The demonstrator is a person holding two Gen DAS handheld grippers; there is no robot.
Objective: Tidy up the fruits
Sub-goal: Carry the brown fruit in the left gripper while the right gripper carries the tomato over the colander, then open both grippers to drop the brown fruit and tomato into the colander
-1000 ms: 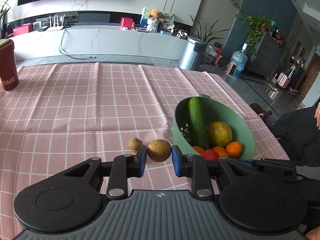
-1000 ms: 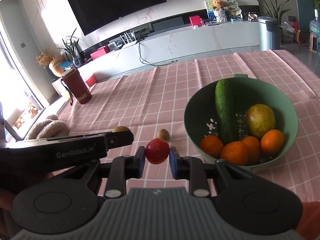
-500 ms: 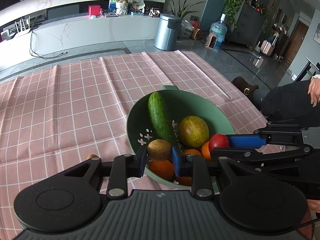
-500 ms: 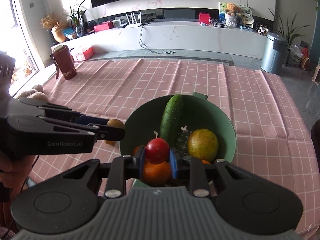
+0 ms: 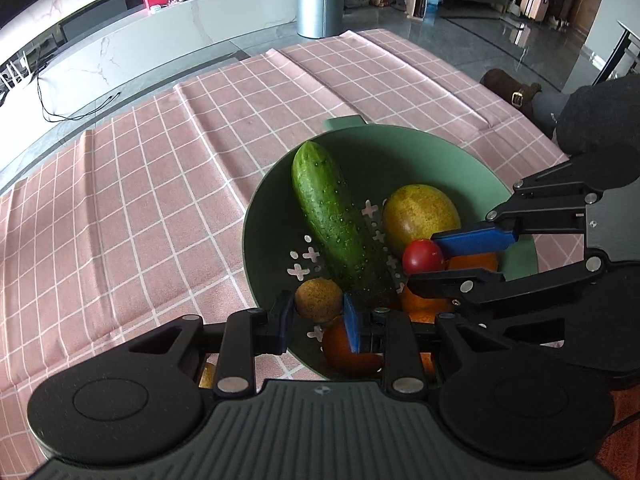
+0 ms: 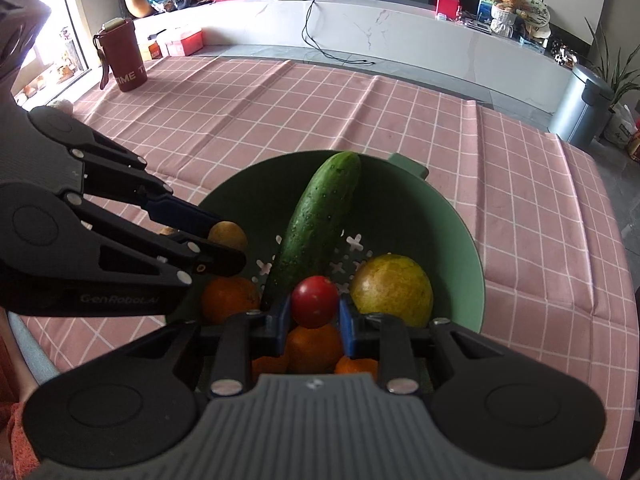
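A green bowl [image 5: 440, 148] [image 6: 460, 240] on the pink checked cloth holds a cucumber [image 5: 332, 212] [image 6: 320, 216], a yellow-green mango [image 5: 420, 214] [image 6: 392, 290] and several oranges [image 5: 348, 350] [image 6: 230, 300]. My left gripper [image 5: 319, 316] [image 6: 224, 240] is shut on a brown kiwi [image 5: 319, 300] [image 6: 228, 236], held over the bowl's near-left inside. My right gripper [image 6: 314, 322] [image 5: 424, 258] is shut on a red tomato [image 6: 314, 300] [image 5: 423, 257], held above the oranges beside the mango.
A red tumbler [image 6: 124, 60] stands at the cloth's far left. A small brown fruit [image 5: 206, 374] lies on the cloth under my left gripper. A grey bin [image 5: 320, 0] stands on the floor past the table. A dark-clothed person [image 5: 596, 120] sits at the right edge.
Both grippers have swung from over the cloth to above the bowl, carrying the kiwi and the tomato, and have sunk lower toward the fruit inside. Both grips are unchanged.
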